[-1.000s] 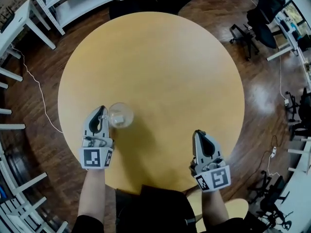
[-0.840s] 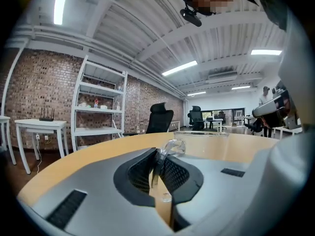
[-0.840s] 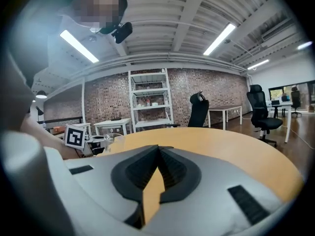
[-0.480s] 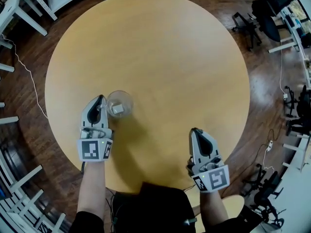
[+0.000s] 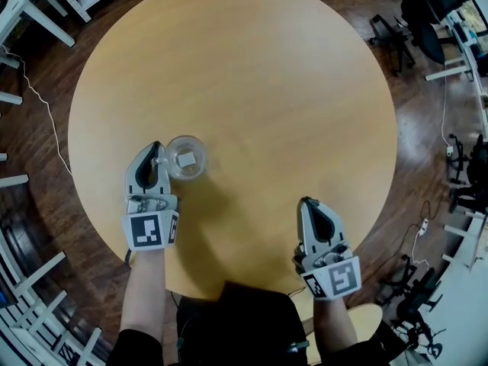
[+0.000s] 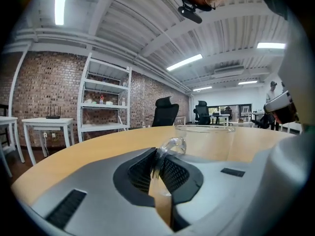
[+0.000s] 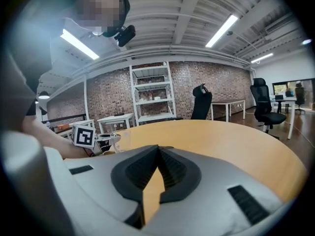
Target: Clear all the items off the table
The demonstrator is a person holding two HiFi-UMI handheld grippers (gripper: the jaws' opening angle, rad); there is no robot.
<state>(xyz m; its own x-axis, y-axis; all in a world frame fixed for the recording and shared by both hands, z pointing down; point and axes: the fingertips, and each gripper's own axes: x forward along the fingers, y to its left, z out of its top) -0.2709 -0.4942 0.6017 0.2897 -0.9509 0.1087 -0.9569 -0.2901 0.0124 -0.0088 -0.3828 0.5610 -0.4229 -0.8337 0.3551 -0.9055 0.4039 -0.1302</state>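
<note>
A clear glass cup (image 5: 187, 157) with a small handle (image 6: 172, 144) is at the near left of the round wooden table (image 5: 252, 82). My left gripper (image 5: 158, 148) is shut on that handle, and the thin glass loop sits pinched between its dark pads (image 6: 170, 170). The cup's body (image 6: 209, 140) stands just beyond the jaws, with a small pale patch at its bottom. Whether it rests on the tabletop I cannot tell. My right gripper (image 5: 308, 203) hovers over the near right edge of the table, shut with nothing in it (image 7: 157, 150).
White shelving (image 6: 104, 104) and small white tables stand by the brick wall at the far left. Black office chairs (image 5: 415, 17) and desks line the right side. A white cable (image 5: 46, 101) runs over the dark wood floor left of the table.
Both grippers have come down a little toward the tabletop, the left one still clamped on the cup's handle. The head view has shifted, so the table sits higher in the picture.
</note>
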